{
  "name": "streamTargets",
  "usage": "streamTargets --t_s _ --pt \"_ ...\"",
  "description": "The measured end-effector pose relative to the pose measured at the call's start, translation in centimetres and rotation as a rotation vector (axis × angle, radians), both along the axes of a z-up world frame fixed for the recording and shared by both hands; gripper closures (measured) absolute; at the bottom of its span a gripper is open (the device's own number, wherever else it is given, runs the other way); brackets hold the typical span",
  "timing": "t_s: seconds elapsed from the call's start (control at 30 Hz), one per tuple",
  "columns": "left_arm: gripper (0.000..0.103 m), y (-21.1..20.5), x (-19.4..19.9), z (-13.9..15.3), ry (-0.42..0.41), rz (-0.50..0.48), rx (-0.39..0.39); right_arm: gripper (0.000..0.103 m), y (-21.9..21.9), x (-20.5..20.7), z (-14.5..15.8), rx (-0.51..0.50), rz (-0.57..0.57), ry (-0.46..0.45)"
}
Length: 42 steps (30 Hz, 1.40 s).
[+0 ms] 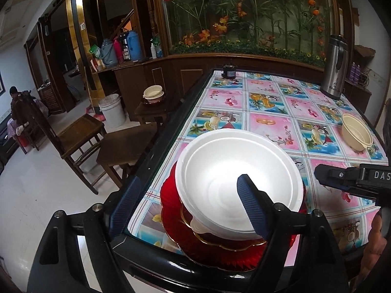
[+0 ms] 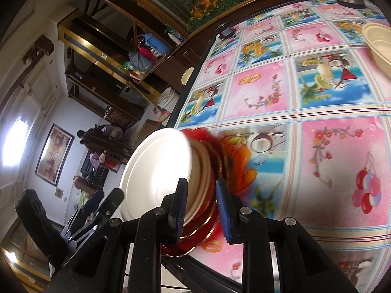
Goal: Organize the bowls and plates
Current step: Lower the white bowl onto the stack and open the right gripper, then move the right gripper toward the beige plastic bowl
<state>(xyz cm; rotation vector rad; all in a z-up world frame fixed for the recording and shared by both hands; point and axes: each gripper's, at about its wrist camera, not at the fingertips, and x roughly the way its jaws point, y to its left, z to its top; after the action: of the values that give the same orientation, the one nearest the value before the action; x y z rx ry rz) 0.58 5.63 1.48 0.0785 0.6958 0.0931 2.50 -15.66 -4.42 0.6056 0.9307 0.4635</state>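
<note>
One white bowl atop two red plates at table corner, one cream bowl apart, left gripper wide, straddling the white bowl's near rim, right gripper narrow astride stack edge, contact unclear.

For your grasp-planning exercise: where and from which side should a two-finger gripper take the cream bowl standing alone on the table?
Grip the cream bowl by its thin rim, one finger inside and one outside the wall. Come from above on its near side: it stands upright, mouth open, with bare tablecloth around it.
</note>
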Motion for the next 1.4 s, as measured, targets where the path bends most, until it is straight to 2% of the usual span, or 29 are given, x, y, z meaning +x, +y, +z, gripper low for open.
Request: streamTargets --t_s 0.3,0.53,0.67,0.87,1.0,1.2,1.4 --pt "0.021 -1.5 -0.4 2.2 -0.061 -0.024 0.015 0.055 -4.2 -0.4 0.5 0.016 -0.085 -0.037" --pt "0.020 -5.6 0.3 3.9 -0.093 -0.105 0.045 0.028 -9.0 -1.2 1.8 0.061 -0.174 -0.103" --pt "0.019 -9.3 1.2 4.5 -0.092 -0.175 0.063 0.013 -13.1 -1.7 3.5 0.079 -0.249 -0.178" --pt "0.019 -15.8 3.4 4.5 -0.056 -0.284 0.073 0.004 -19.4 -2.8 5.9 0.051 -0.365 -0.292" --pt "0.019 -19.9 4.5 4.3 -0.030 -0.339 0.074 0.004 -23.6 -3.2 6.3 0.022 -0.449 -0.323" --pt "0.019 -25.0 6.2 3.5 0.007 -0.398 0.094 0.003 -29.8 -2.7 5.5 0.006 -0.574 -0.321" --pt "0.019 -29.2 8.1 2.6 0.043 -0.438 0.105 0.003 -34.3 -1.1 3.2 0.058 -0.659 -0.274"
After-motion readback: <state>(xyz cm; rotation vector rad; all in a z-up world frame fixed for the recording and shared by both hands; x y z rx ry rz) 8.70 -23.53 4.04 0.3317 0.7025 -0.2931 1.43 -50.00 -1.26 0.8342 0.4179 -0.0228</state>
